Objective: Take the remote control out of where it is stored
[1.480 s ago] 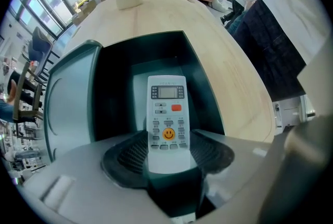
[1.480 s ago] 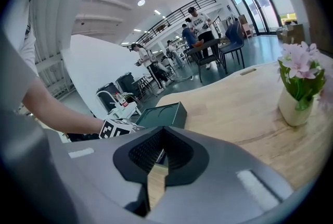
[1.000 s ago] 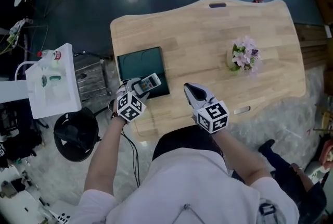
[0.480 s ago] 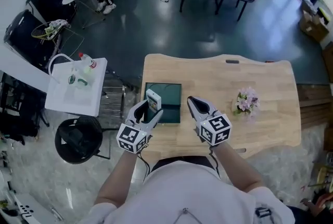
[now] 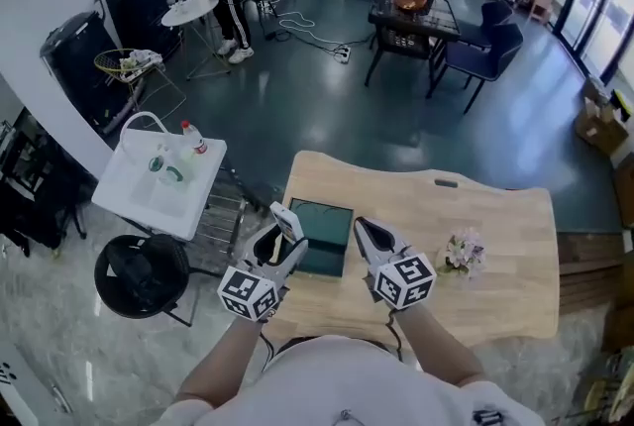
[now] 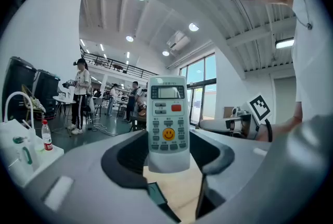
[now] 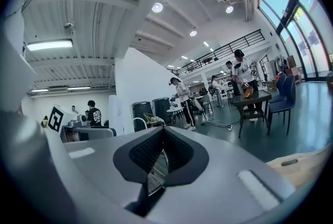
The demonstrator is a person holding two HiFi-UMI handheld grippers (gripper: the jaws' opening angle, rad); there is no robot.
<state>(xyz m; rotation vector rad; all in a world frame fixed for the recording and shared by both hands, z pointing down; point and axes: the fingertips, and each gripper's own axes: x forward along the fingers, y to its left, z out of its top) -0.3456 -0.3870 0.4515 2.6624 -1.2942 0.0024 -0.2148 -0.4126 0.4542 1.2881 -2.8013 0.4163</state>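
– Remote control (image 6: 167, 119): where is it found now?
– It is clamped upright between the jaws of the left gripper (image 5: 280, 244), with buttons and display turned towards that gripper's camera. It is held clear above the near left edge of the table (image 5: 495, 256).
– What has been changed in the last second?
– A second ago it was gripped low, at the edge of the dark tray (image 5: 325, 238). Since then it has been lifted away and raised, and no contact with the tray is left.
– And the right gripper (image 5: 369, 238)?
– Its jaws are seen pressed together with nothing between them. It is held just beside the left one, over the table.
– What is meant by this for the task?
– The removal may be judged as done. Only a set-down, if one is wanted, is left.
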